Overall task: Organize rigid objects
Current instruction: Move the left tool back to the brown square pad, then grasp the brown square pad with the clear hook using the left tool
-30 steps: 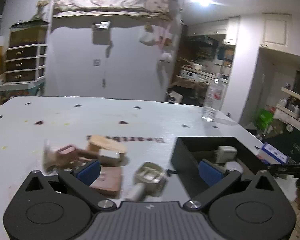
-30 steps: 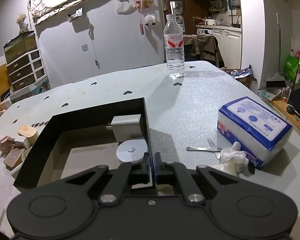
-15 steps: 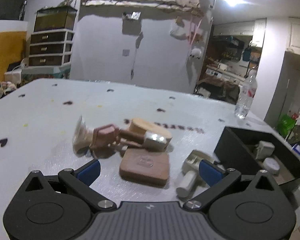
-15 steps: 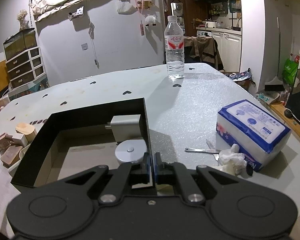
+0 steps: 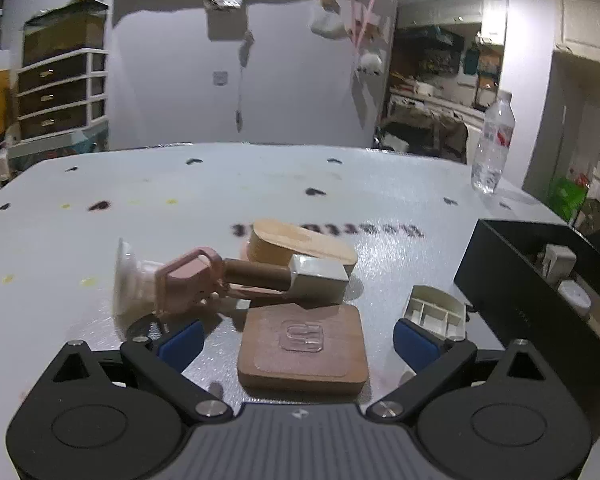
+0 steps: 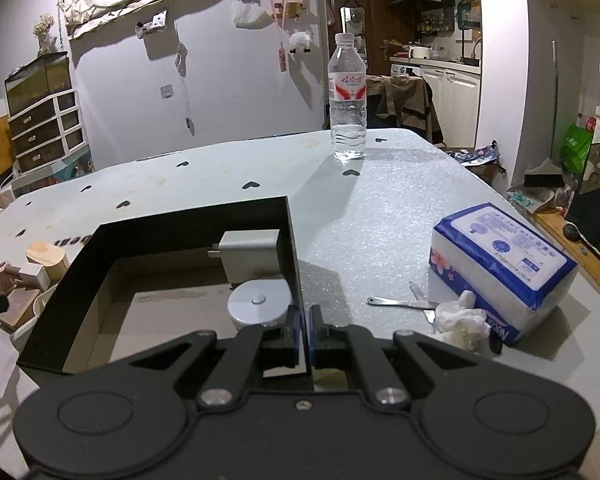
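A lived-in home is shown. A kitchen (image 6: 436, 56) with white cabinets and an appliance on its counter is seen through an opening beyond the desk's (image 6: 380, 216) far right corner. A drawer unit (image 6: 46, 130) topped by a glass tank is placed against the left wall, a jacket (image 6: 404, 100) is draped over a chair, and trinkets are hung on the white wall.

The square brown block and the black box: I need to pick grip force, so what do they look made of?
The square brown block looks like wood, matte, with a clear plastic inlay. The black box looks like thin card: matte walls, brown inside.
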Tool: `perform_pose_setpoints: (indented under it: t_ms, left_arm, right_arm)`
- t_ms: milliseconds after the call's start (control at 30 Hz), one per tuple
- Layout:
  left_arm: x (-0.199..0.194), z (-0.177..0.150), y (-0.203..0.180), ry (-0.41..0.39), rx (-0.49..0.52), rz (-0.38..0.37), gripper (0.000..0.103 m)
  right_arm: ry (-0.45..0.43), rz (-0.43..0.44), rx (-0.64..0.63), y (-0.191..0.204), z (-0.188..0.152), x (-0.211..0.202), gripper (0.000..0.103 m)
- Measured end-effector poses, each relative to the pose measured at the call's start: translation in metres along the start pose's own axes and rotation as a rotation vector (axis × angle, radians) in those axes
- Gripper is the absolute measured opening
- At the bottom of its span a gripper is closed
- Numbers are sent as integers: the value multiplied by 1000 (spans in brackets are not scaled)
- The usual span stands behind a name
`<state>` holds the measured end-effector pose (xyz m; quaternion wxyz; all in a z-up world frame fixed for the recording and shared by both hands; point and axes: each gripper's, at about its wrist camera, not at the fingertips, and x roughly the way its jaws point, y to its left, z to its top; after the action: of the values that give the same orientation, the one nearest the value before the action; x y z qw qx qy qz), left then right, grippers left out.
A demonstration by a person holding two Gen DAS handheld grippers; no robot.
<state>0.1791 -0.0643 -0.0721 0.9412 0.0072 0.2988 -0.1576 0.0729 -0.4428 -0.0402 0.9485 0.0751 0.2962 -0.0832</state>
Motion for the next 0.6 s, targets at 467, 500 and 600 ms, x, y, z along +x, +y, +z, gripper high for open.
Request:
perform_pose_setpoints:
  t_ms: [467,500,600]
  left_arm:
    - [29,-2,2,36,-4,-19,92]
    - [29,-1,1,37,-1,-15,92]
    - [32,0,-5,46,24,6,92]
  right_arm:
    - [-14,-14,47,-1,-3,0,6]
    - [-14,-15,50,-1,-3,0,6]
    - [-18,-23,54,1,-4,0,7]
